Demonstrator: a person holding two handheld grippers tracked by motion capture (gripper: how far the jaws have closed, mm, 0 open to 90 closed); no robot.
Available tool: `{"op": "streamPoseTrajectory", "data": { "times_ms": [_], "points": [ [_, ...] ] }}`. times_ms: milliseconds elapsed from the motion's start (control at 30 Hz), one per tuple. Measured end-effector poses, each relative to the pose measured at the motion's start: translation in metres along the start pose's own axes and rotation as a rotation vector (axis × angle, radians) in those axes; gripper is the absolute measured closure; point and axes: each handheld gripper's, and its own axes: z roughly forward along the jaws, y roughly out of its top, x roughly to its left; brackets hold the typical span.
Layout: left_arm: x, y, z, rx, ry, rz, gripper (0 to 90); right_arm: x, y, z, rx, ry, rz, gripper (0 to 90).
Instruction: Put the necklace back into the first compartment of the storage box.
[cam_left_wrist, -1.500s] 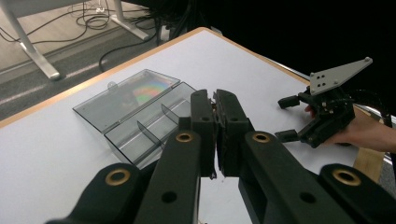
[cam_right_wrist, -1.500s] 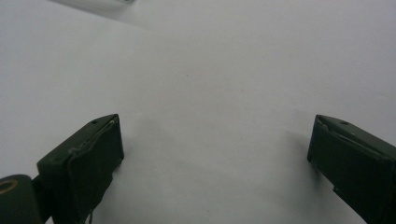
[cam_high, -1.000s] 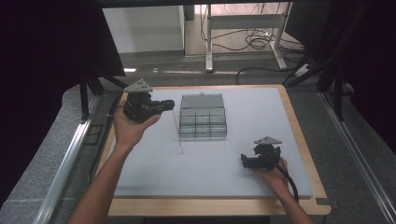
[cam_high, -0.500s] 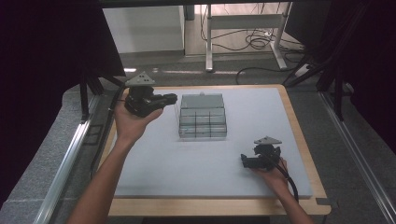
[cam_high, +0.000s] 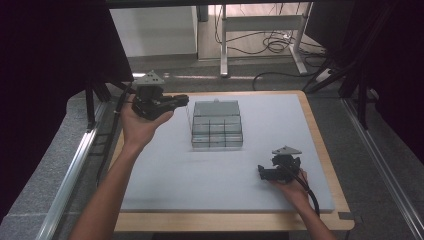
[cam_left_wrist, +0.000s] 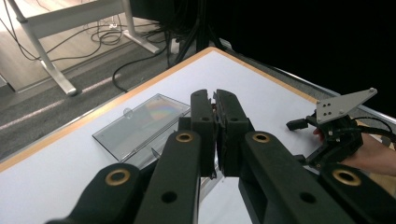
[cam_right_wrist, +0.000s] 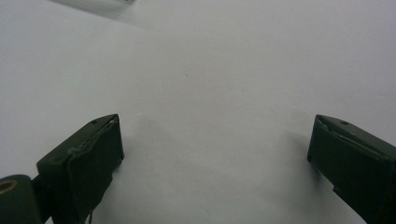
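Spanning most of the high view, a pale grey mat covers the wooden-edged desk (cam_high: 320, 130). Near its middle sits a clear plastic compartment box (cam_high: 217, 131), its hinged lid (cam_high: 216, 107) laid open and flat toward the far edge; the dividers form a small grid of cells, and whether anything lies in them cannot be told. A person's two forearms come in from the near side. The left tool (cam_high: 181, 100) is held raised over the far left of the desk, just beside the box's lid, its jaws pressed together with nothing between them, as the left tool view confirms (cam_left_wrist: 215, 105). The right tool (cam_high: 263, 171) rests low on the mat near the front right, well apart from the box; its jaws stand wide apart over bare mat (cam_right_wrist: 215, 140).

The box looks light, stiff and slippery, with thin walls that could crack or skid under a hard squeeze. The best hold is probably a side wall or the lid's free edge with its small tab.
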Motion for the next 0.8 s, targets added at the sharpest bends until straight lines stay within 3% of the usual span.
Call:
{"op": "streamPoseTrajectory", "data": {
  "times_ms": [800],
  "points": [
    [0.001,0.014,0.003,0.007,0.013,0.006,87.3,0.0,0.0,0.0,0.0,-0.001,-0.001,2.8]
  ]
}}
